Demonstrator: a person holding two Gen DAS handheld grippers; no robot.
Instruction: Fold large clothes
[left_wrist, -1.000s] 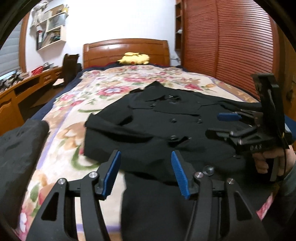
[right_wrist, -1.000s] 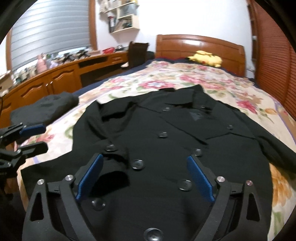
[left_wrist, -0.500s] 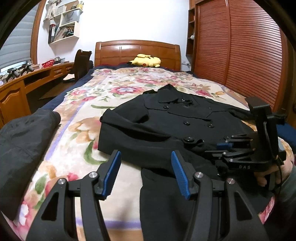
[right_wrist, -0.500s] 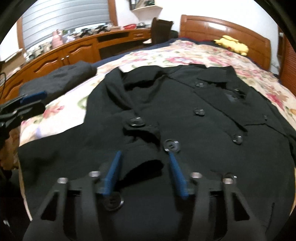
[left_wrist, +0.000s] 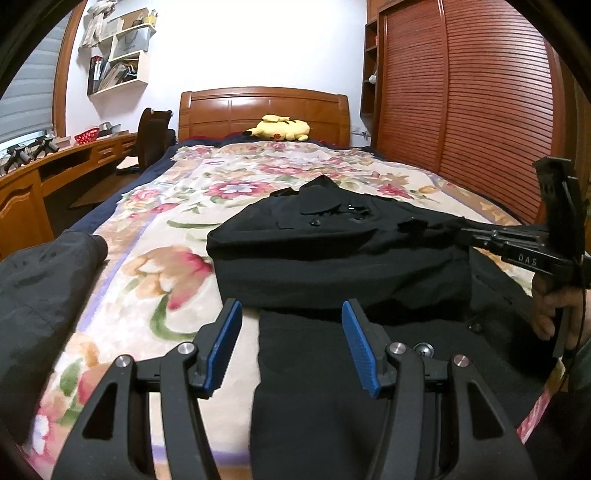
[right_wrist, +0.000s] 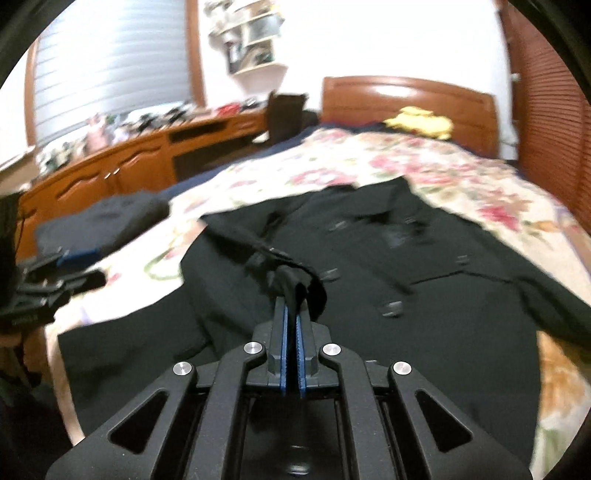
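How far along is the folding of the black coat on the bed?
Done: the black coat lies buttoned, front up, on the floral bedspread. In hand: the right gripper is shut on a pinch of its fabric, lifted off the front. The left gripper is open, holding nothing. Left: practically all the folding.

1. Both views are fisheye, bending straight lines and darkening to black at the corners.
2. The white wall (left_wrist: 258, 44) glares, overexposed.
3. The left wrist view is sharp; the right wrist view is smeared by motion blur.
4. The black coat (left_wrist: 332, 251) swallows detail, showing almost no shadows.
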